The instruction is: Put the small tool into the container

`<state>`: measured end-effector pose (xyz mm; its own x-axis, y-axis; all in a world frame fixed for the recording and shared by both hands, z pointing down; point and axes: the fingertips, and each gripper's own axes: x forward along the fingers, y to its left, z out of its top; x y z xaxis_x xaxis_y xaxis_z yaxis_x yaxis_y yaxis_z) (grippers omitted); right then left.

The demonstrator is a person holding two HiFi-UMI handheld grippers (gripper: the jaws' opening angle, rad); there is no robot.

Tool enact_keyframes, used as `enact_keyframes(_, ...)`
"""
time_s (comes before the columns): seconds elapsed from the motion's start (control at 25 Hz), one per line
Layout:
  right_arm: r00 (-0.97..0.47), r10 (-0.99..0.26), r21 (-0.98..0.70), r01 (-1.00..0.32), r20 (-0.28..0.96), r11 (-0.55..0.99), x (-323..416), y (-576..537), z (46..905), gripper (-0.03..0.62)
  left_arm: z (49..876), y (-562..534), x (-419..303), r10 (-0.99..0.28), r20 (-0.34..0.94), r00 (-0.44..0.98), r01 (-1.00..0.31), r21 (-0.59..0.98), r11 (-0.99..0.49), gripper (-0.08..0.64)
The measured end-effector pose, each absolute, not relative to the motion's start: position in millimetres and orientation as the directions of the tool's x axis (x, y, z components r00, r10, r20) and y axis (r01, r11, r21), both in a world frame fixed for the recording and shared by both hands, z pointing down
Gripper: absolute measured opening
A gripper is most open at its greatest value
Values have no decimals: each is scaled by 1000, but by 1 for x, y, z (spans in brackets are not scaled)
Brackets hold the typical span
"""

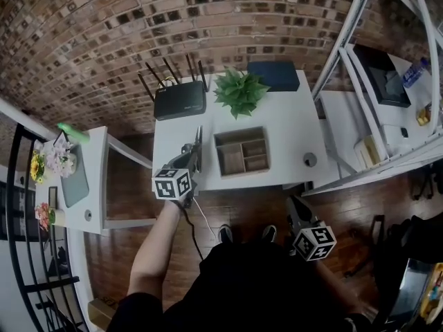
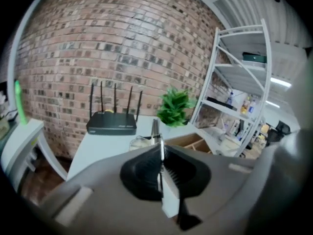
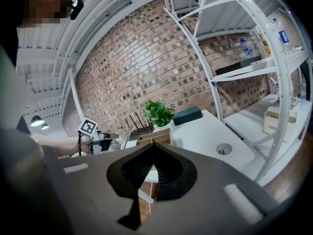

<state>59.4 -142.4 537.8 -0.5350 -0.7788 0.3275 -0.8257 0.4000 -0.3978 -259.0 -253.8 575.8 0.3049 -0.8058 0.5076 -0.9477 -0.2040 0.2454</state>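
The left claw (image 2: 160, 148) is pinching a thin shiny metal tool (image 2: 155, 127) over the smooth white table (image 1: 291, 116), near the square wooden box (image 1: 241, 151). The right claw (image 3: 153, 153) is closed on nothing.

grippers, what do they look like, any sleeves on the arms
The left gripper and right gripper are grey with black ribbed pads, each bearing a white cube with black square markers. A white cable trails from the left one. The left forearm is bare; the clothing is black.

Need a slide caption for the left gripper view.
Left gripper shut on the small tool, wooden container ahead on the desk.
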Motion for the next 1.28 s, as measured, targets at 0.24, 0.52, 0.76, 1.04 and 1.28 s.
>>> enact_keyframes(0.24,-524,-782,-401,-832,337,384,65,-139,541,11,516,-274,-200,-813,400,423,-897,61,-438,10)
enact_keyframes(0.52,-498,-801,-406,-842,333,354,73,-134,540,11,510,-281,-141,-751,382,538,-821,33,-571,11)
enact_keyframes(0.76,-459,-823,-427,-852,335,302,87,-127,541,11,512,-288,-94,-711,353,608,-772,51,-634,10)
enact_keyframes(1.04,-384,-846,-387,-891,370,235,118,-118,548,11,528,-300,-58,-682,319,658,-723,15,-691,9)
enact_keyframes(1.28,-335,-859,-381,-907,388,181,139,-112,549,11,560,-303,-46,-664,342,665,-709,8,-705,9)
